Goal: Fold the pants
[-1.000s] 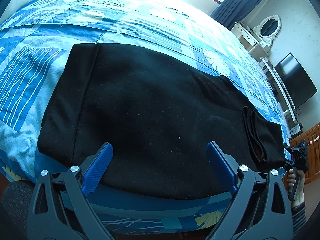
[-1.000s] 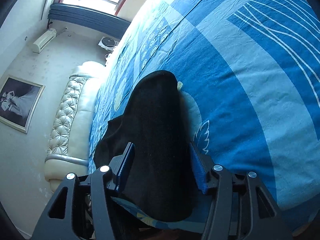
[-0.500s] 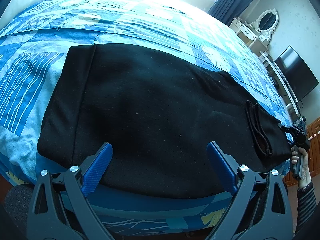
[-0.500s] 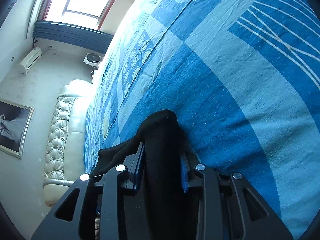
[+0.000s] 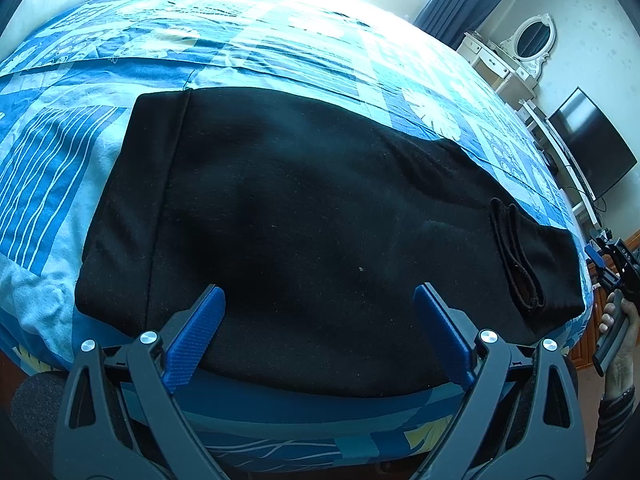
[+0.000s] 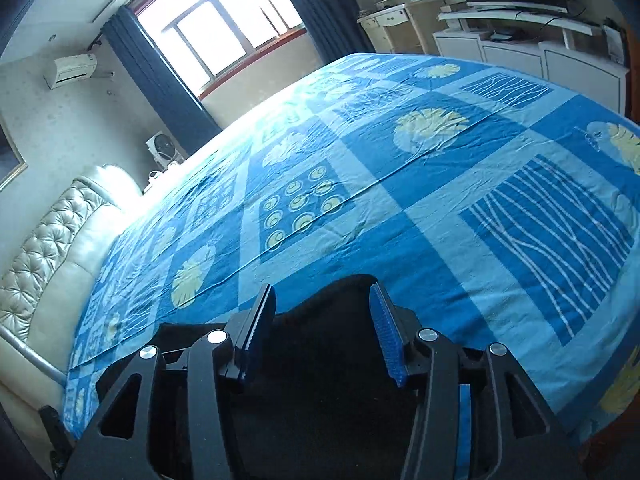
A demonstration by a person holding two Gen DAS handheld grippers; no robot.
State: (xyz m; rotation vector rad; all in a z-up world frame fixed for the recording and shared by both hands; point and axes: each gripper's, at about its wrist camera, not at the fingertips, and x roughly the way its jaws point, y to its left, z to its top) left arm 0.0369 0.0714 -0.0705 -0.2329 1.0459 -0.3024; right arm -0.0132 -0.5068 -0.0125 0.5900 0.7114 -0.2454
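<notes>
Left gripper (image 5: 320, 316) wide apart at near edge of black pants (image 5: 312, 216)

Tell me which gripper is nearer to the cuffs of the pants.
Right. The right gripper is just beside the cuffs; the left gripper hangs over the middle of the pants.

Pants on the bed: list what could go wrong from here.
1. The black pants lie along the bed's near edge; a pull toward it could drag them off.
2. The right gripper stands open astride the cuff end, gripping nothing; lifting now may leave the cloth behind.
3. The left gripper is open too, so nothing pins the cloth.
</notes>
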